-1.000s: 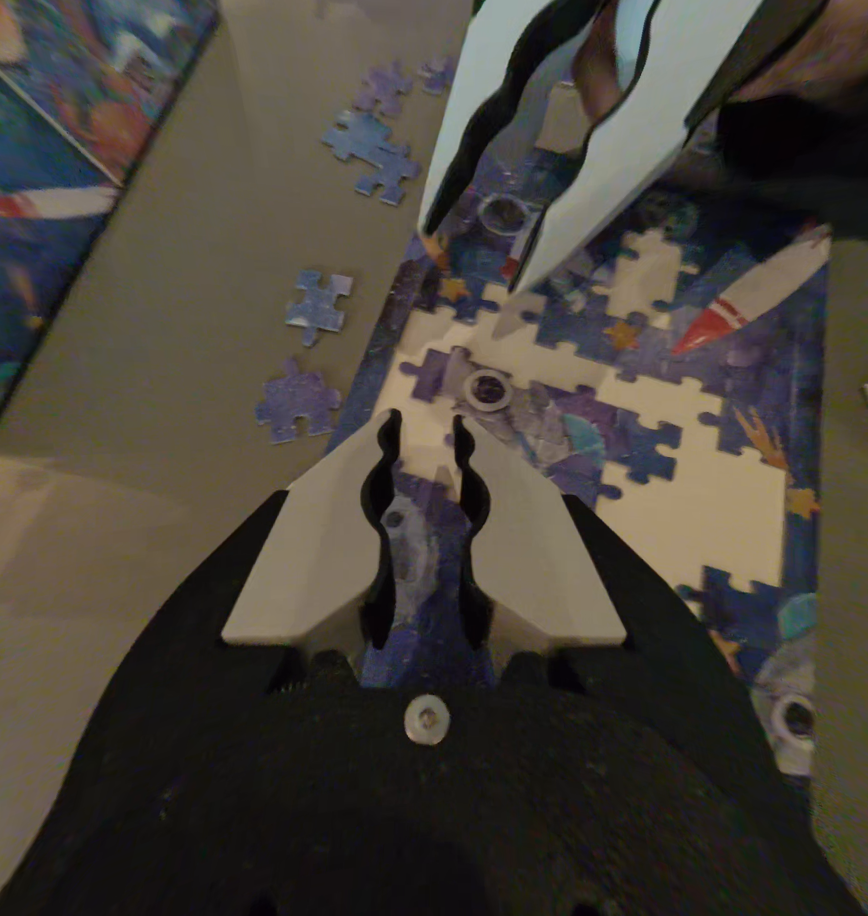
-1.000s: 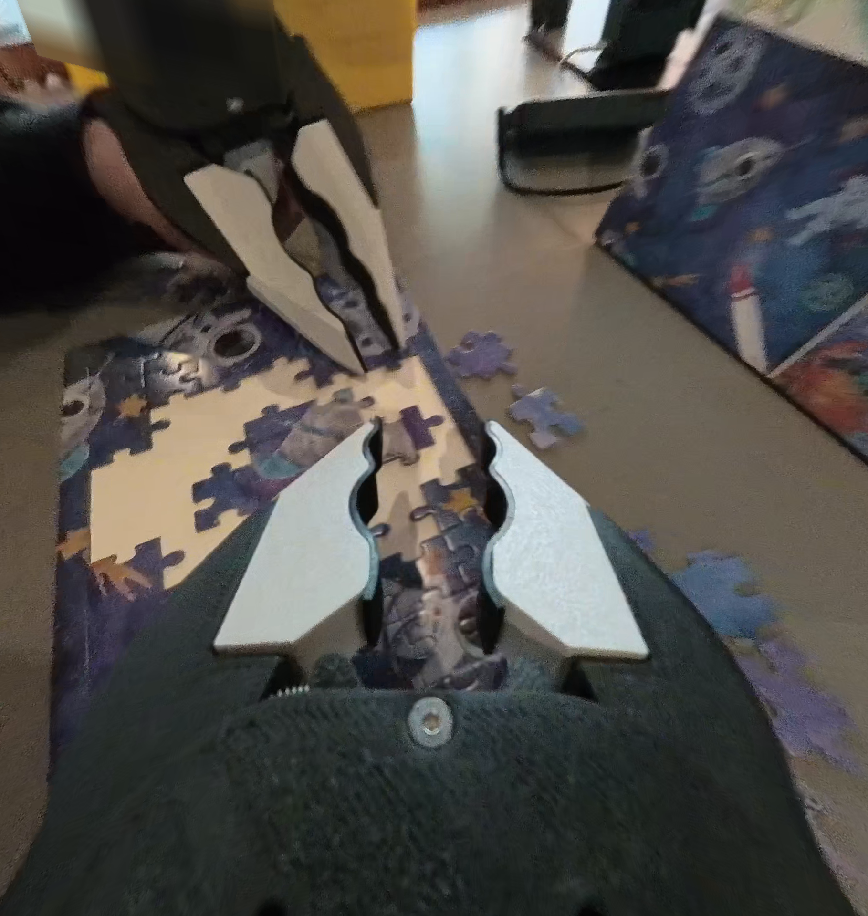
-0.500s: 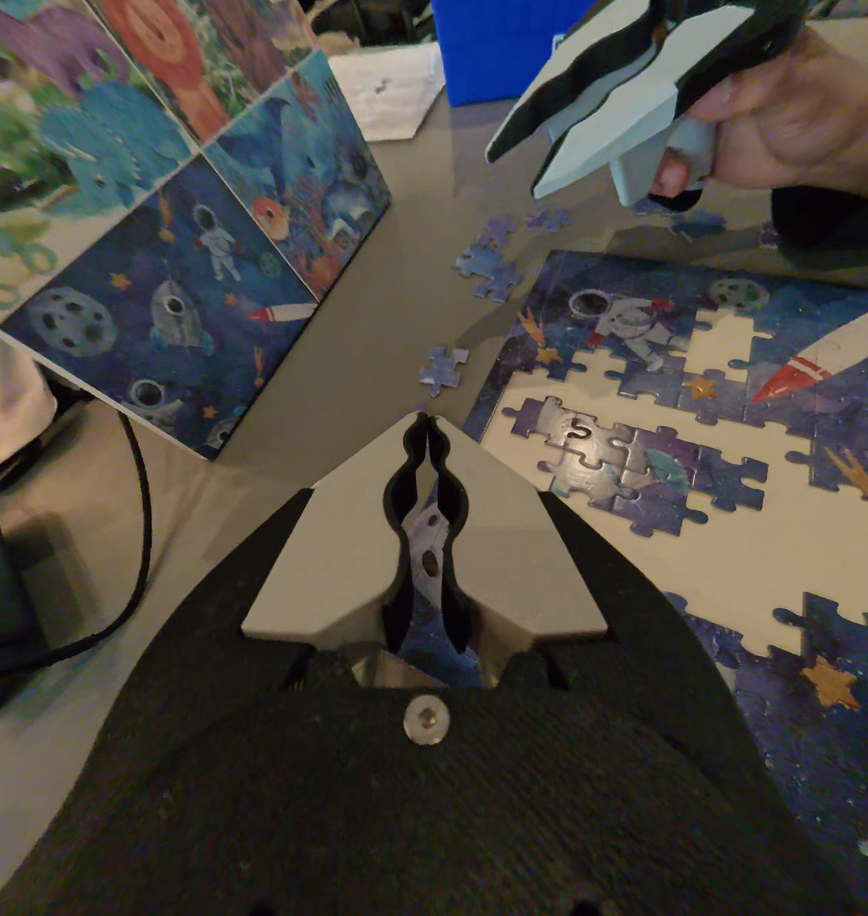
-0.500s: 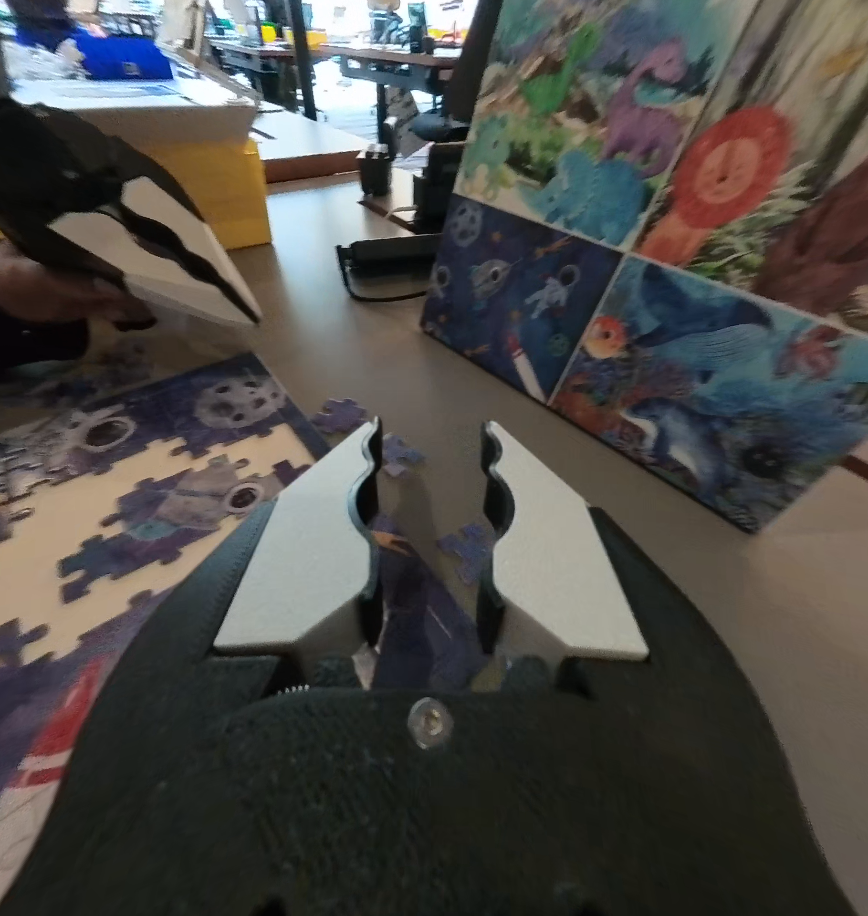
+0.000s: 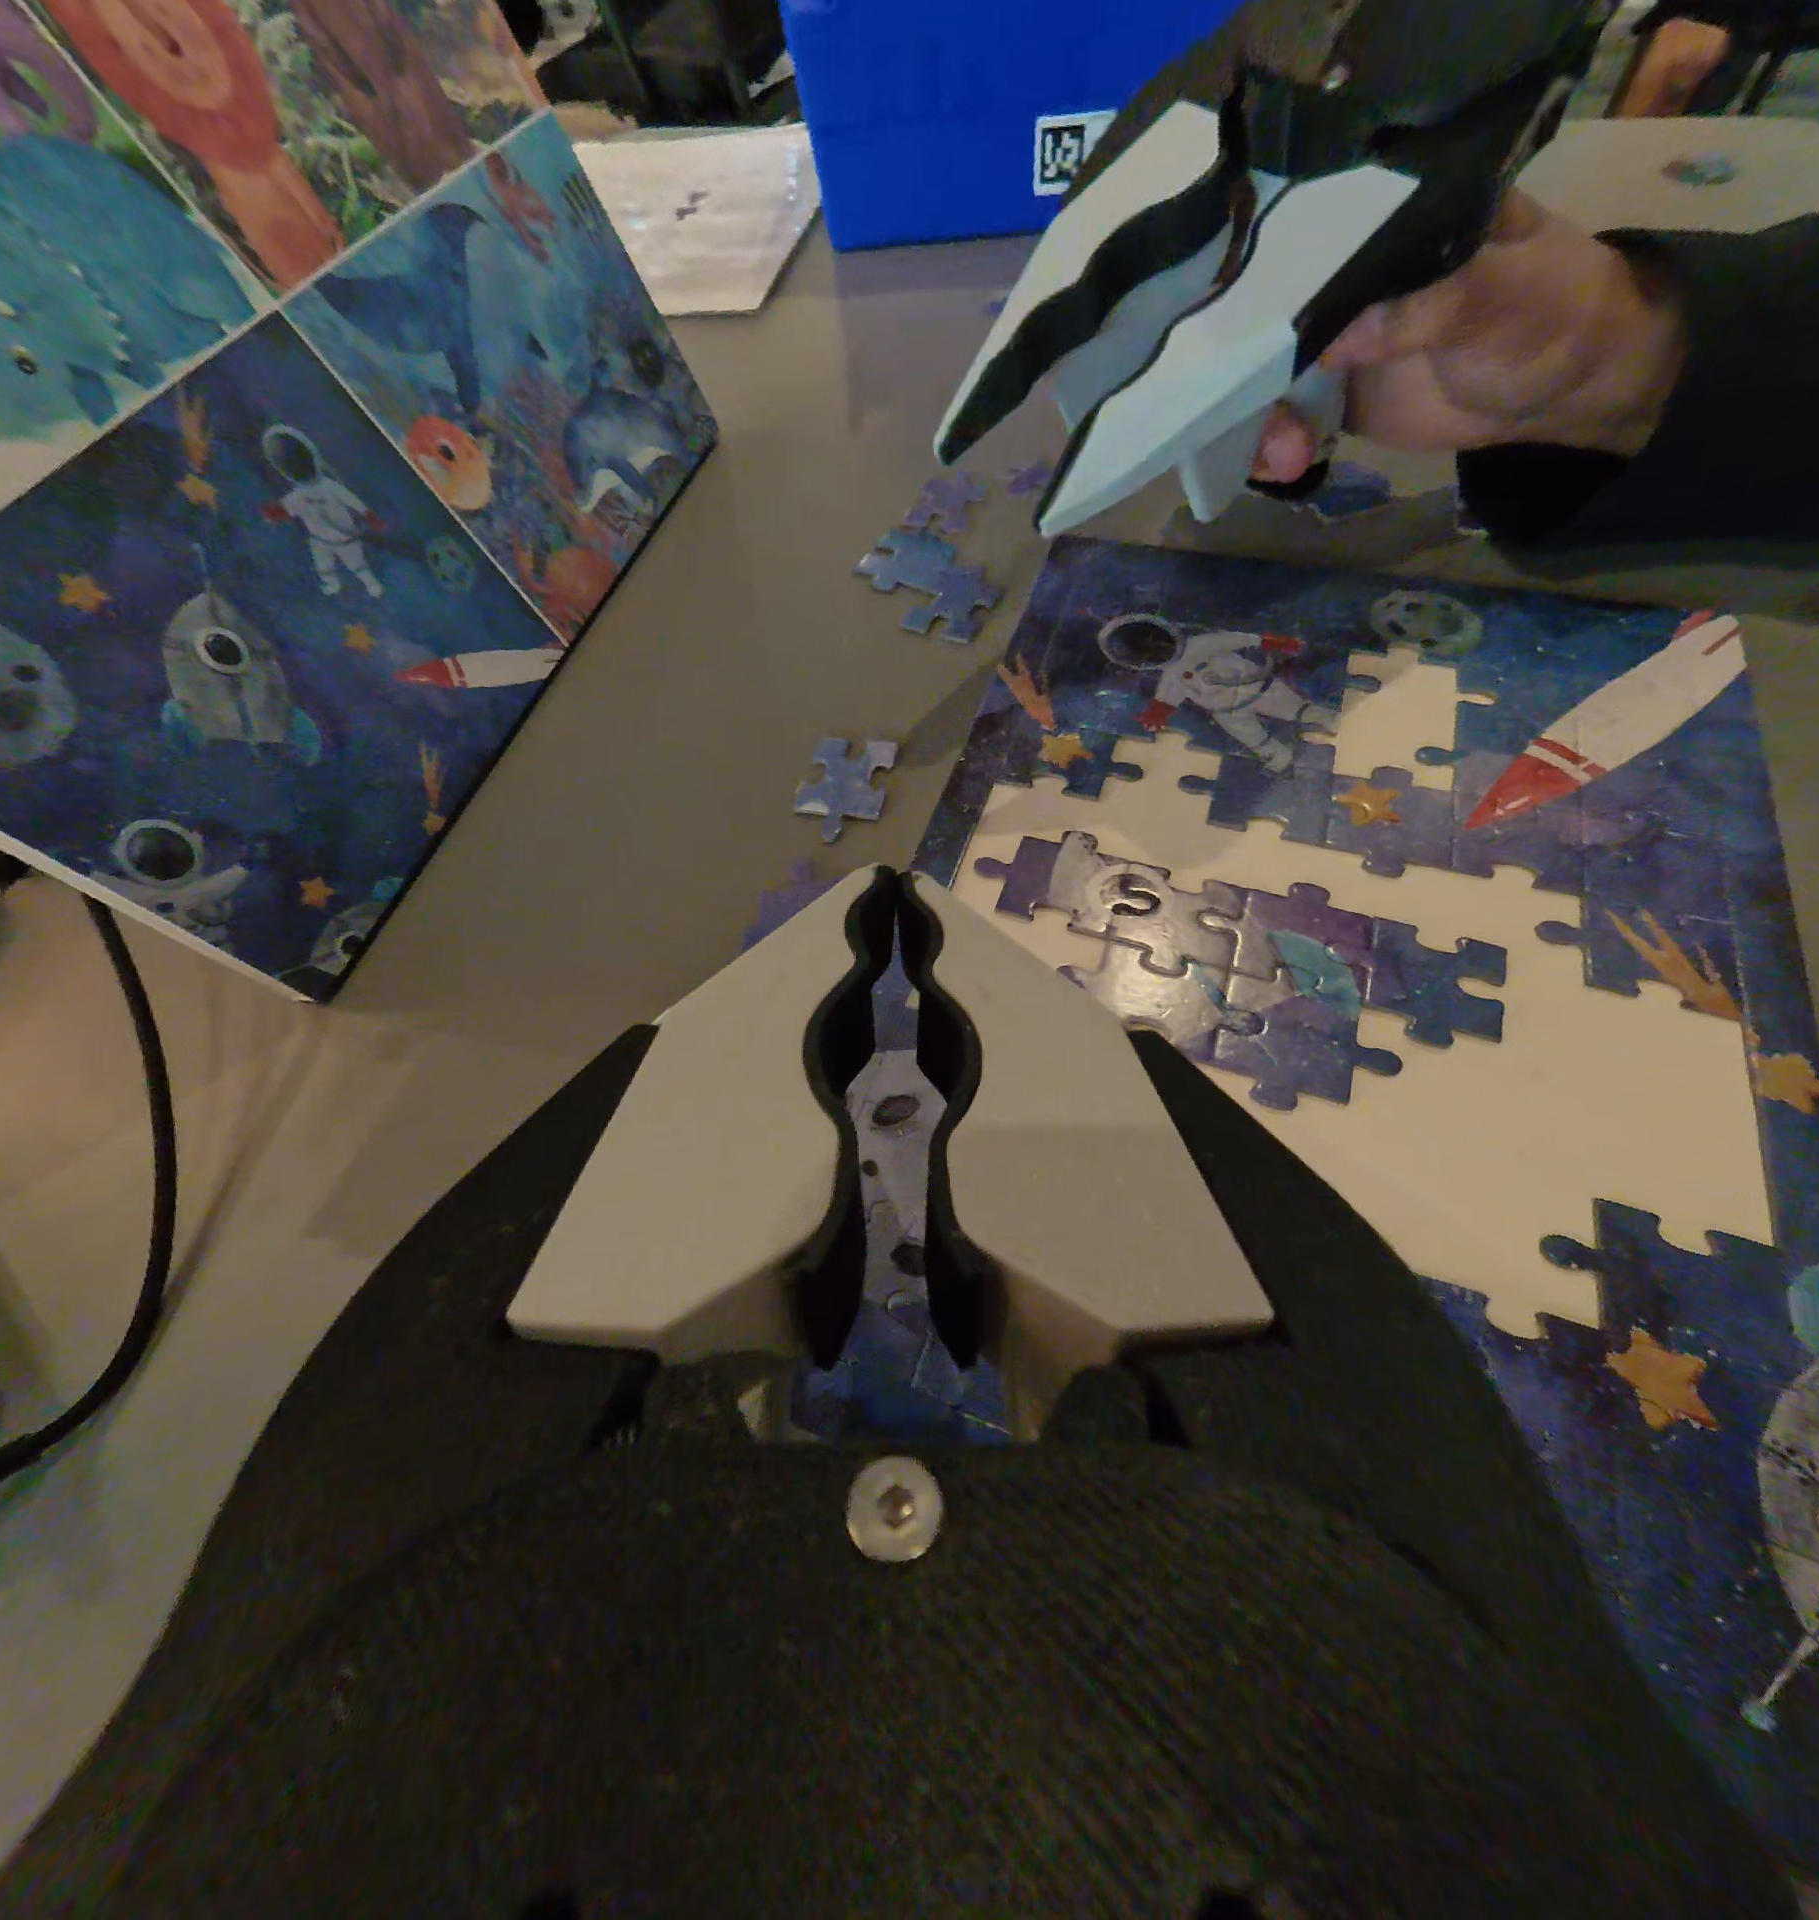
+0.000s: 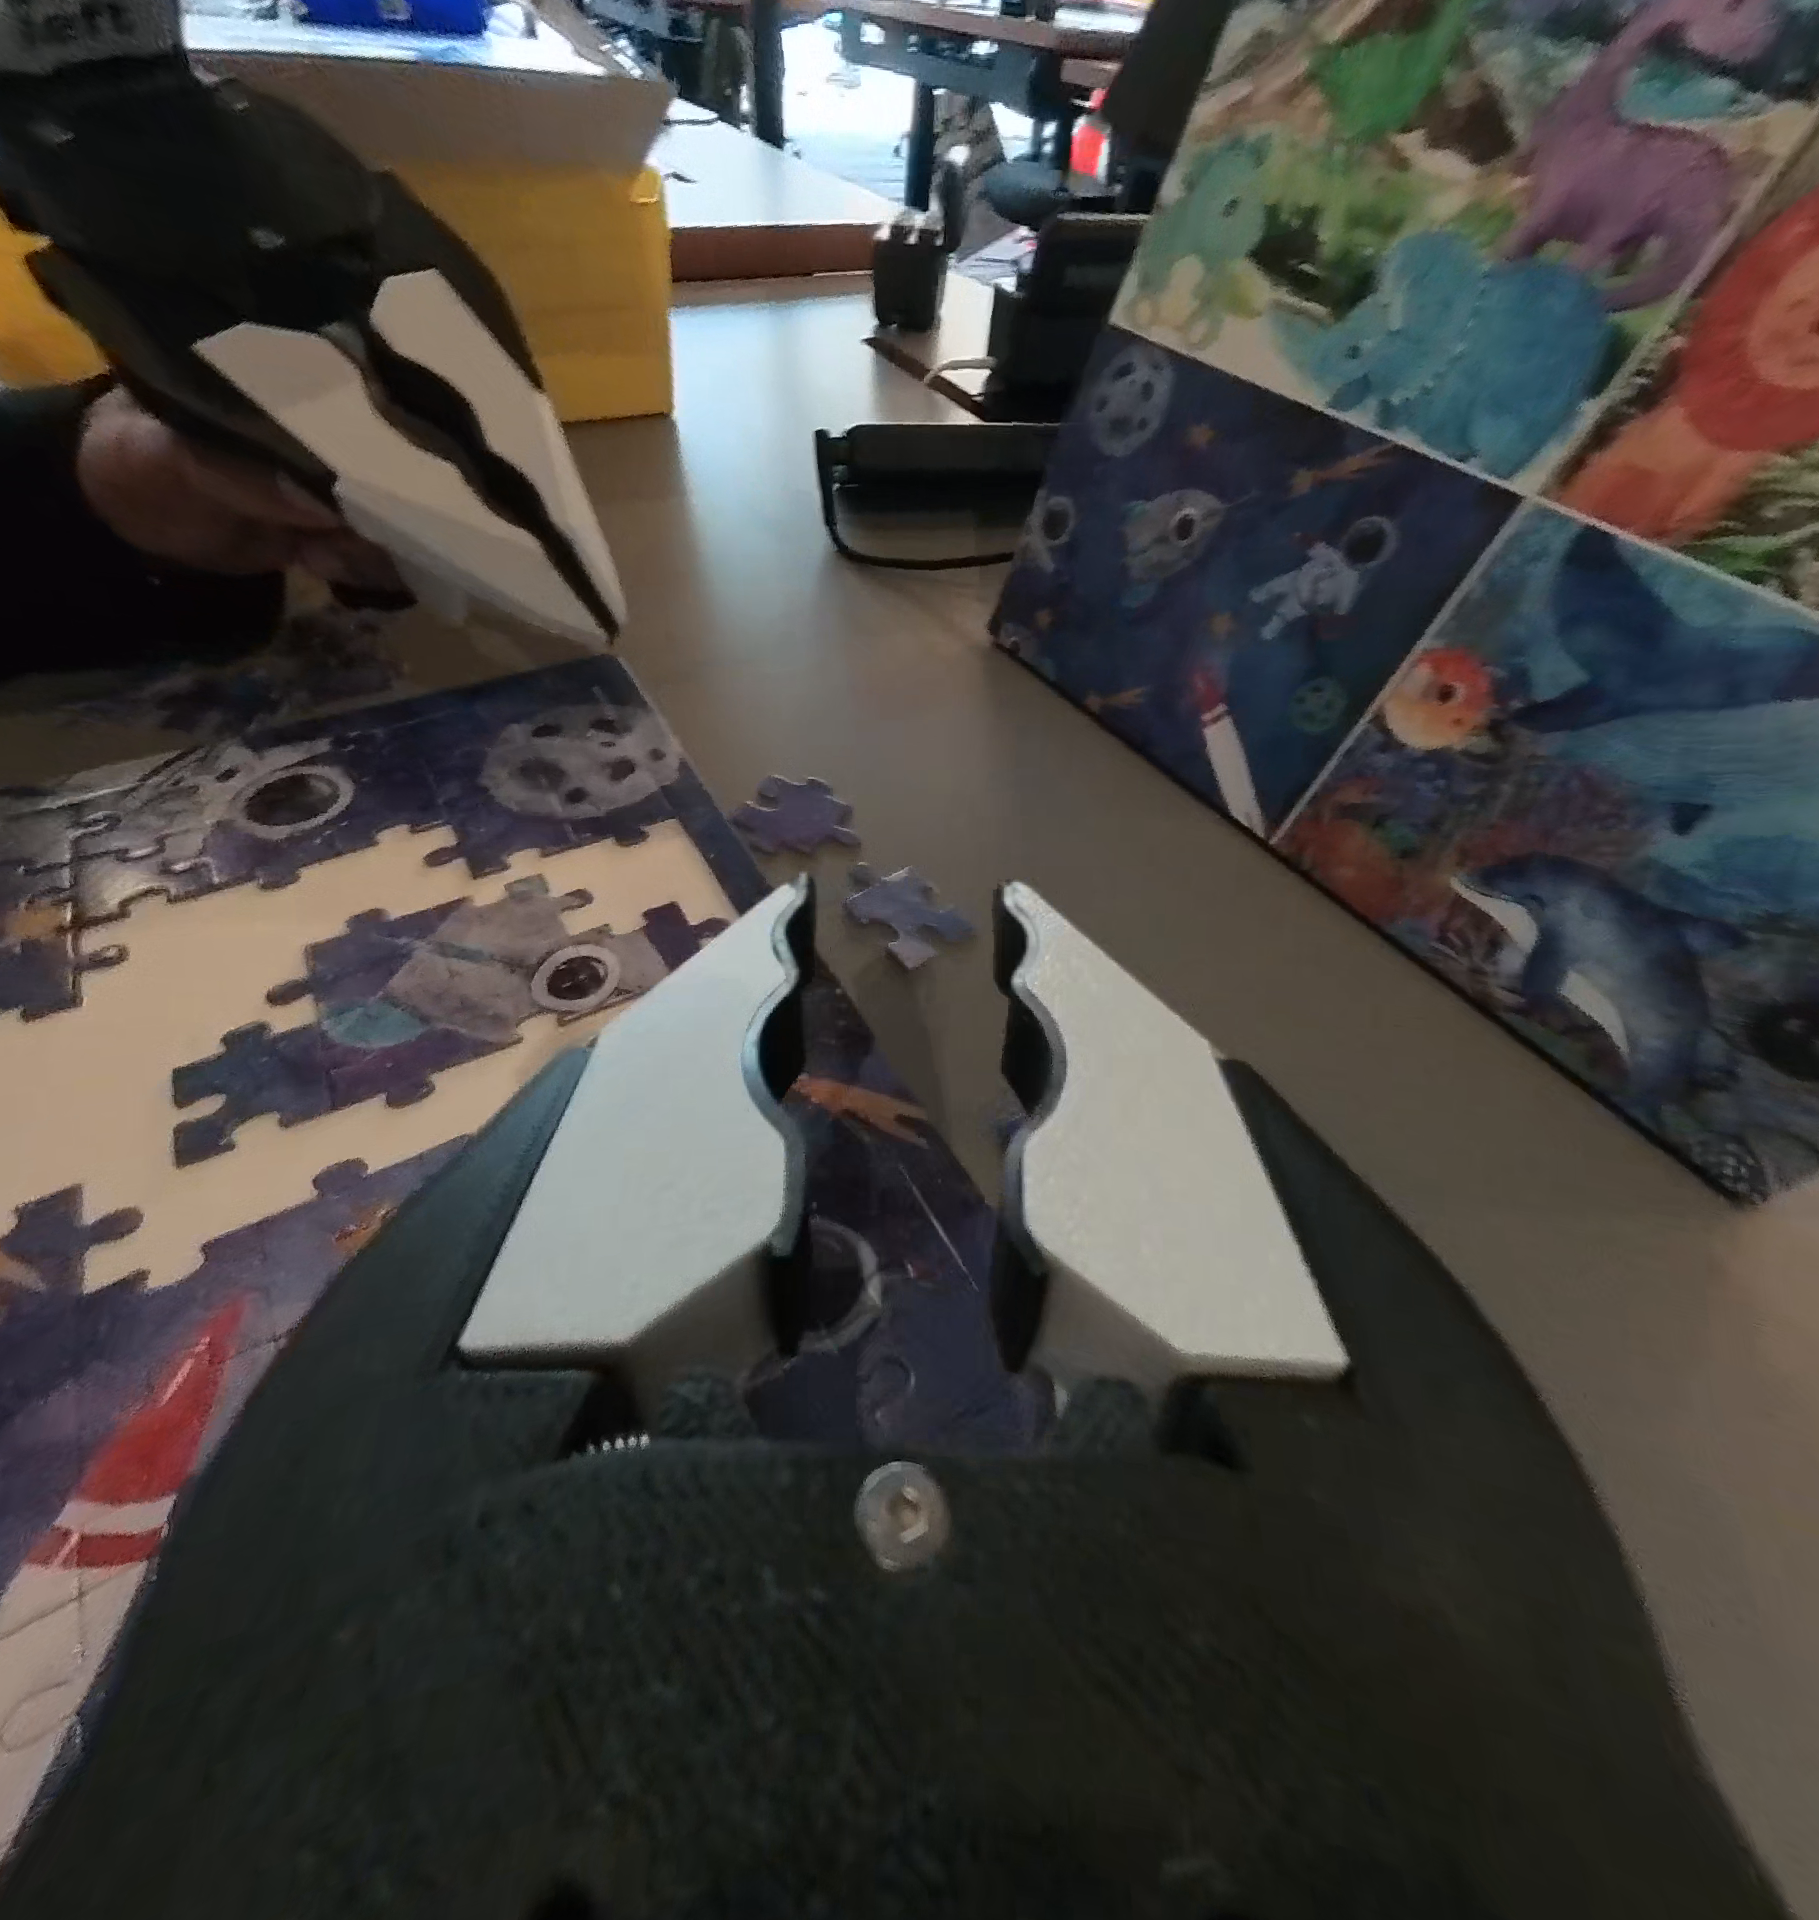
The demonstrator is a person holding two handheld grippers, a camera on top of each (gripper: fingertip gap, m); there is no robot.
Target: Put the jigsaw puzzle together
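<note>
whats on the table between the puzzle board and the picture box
Loose puzzle pieces lie on the bare grey table between the puzzle board and the picture box, clearest in the left wrist view.

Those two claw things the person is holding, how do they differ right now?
The left gripper has its fingertips pinched together with nothing between them; the right gripper has its jaws apart, also empty. The left points past the jigsaw puzzle's corner, while the right aims at a loose piece beside it. Both have pale fingers on black bodies.

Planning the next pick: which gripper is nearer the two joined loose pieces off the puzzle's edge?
Right. The right gripper hovers just above the joined pieces; the left gripper sits back at the puzzle corner.
</note>
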